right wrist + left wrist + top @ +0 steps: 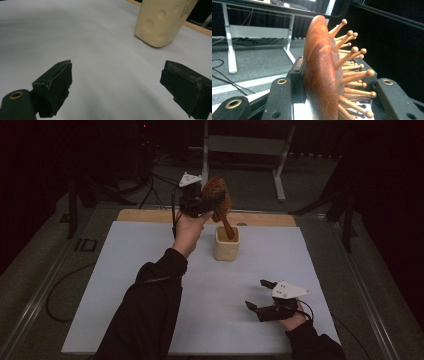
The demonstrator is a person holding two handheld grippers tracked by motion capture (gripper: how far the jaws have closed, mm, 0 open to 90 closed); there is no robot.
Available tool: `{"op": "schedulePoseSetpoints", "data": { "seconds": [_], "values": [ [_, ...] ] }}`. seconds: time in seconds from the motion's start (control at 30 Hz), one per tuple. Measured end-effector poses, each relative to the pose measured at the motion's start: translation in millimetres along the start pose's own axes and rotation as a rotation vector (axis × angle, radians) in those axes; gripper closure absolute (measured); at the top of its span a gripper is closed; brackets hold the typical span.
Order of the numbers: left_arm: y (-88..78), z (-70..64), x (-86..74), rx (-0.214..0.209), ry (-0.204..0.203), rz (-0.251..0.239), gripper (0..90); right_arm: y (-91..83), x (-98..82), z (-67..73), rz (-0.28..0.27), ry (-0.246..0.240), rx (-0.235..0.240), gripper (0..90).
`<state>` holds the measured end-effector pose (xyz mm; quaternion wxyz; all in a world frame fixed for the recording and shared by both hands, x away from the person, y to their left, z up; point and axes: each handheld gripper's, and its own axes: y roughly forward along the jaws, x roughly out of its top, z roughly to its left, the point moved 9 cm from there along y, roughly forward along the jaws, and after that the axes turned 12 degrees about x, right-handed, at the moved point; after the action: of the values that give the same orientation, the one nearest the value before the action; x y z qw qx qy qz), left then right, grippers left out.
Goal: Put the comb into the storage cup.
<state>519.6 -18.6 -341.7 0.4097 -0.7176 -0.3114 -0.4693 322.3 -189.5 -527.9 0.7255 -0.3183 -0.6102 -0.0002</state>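
Left tool [202,200] pinching the head of a wooden hairbrush [218,195], held above the worktop [150,270], handle end dipping into a cream cup [227,245]. Right tool [260,295] spread wide, empty, low near the front edge.

Left gripper [200,202] clamped, right gripper [260,296] agape

High view overhead facing forward, gripper views close, sharing cup [227,245]

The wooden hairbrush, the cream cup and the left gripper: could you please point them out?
wooden hairbrush [319,75], left gripper view, its smooth back.
cream cup [226,251], high view, its front wall.
left gripper [200,204], high view, at its jaws.
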Motion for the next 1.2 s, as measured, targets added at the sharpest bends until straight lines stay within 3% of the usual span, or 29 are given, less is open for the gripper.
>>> {"op": "schedulePoseSetpoints", "data": {
  "seconds": [0.5, 0.6, 1.2],
  "values": [
    [17.5, 3.1, -21.2, 0.009, -0.015, 0.045, 54.0, 0.7, -0.1, 0.0, -0.003, 0.002, 0.005, 9.7],
    [20.0, 2.6, -25.1, 0.013, 0.002, 0.055, 54.0, 0.1, 0.3, 0.1, 0.0, -0.001, 0.004, 9.7],
    [33.8, 9.9, -49.4, 0.011, -0.032, 0.114, 53.9, -0.1, 0.4, -0.3, -0.002, 0.002, -0.001, 9.6]
  ]
}}
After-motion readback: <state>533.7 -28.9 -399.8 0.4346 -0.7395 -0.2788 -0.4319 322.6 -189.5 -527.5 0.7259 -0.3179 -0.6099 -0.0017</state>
